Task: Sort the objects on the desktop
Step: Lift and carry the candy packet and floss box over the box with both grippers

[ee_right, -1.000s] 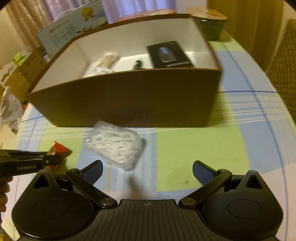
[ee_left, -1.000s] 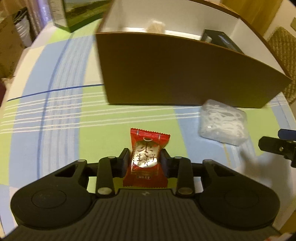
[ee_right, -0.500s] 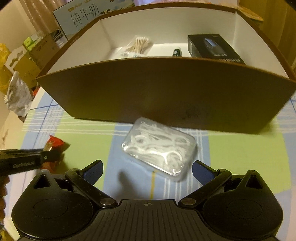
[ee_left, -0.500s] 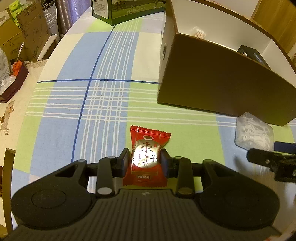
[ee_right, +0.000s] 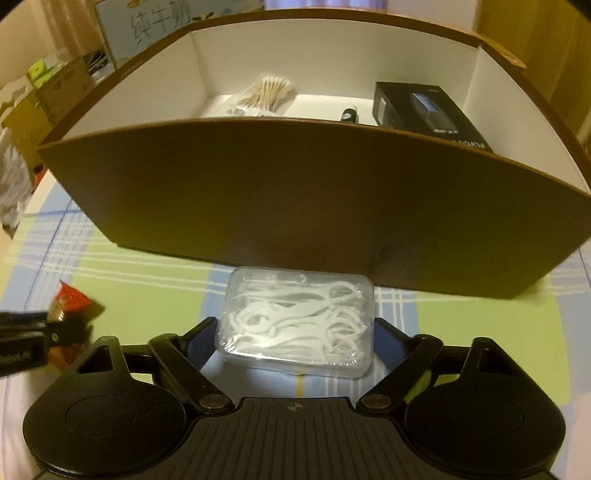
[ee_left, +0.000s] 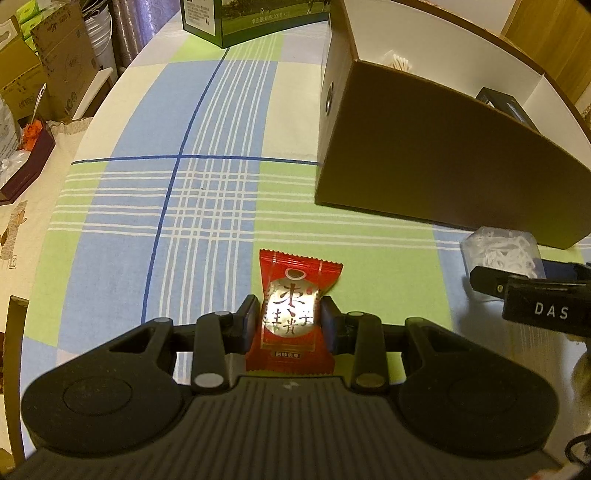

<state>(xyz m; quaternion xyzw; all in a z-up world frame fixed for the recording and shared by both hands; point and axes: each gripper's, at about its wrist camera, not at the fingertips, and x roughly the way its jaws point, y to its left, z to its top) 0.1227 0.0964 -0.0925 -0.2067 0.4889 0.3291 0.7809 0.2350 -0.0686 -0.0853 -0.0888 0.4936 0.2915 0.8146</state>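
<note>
Checked cloth in blue, green and white [ee_left: 207,192] was spread over the table, and on it, as the landmark, the large brown cardboard box with white inner walls [ee_right: 295,206] was set. Behind the box, a green printed carton [ee_left: 255,18] could be seen at the far edge of the cloth. Inside the box, a black rectangular retail box [ee_right: 421,107] was laid at the right, a bundle of wooden cotton swabs [ee_right: 266,94] toward the left, and a small dark object [ee_right: 349,114] between them; what it was could not be told.

Just in front of the box's near wall, the clear plastic case of white floss picks [ee_right: 295,325] was found lying on the cloth. The right gripper [ee_right: 295,332] was placed around it, its jaws having just been closing, with the case between them; whether the pads pressed on it could not be told.

Left of the box and well apart from it, the red foil-centred candy packet [ee_left: 291,317] was held clamped by the narrowly set jaws of the left gripper [ee_left: 290,326].
</note>
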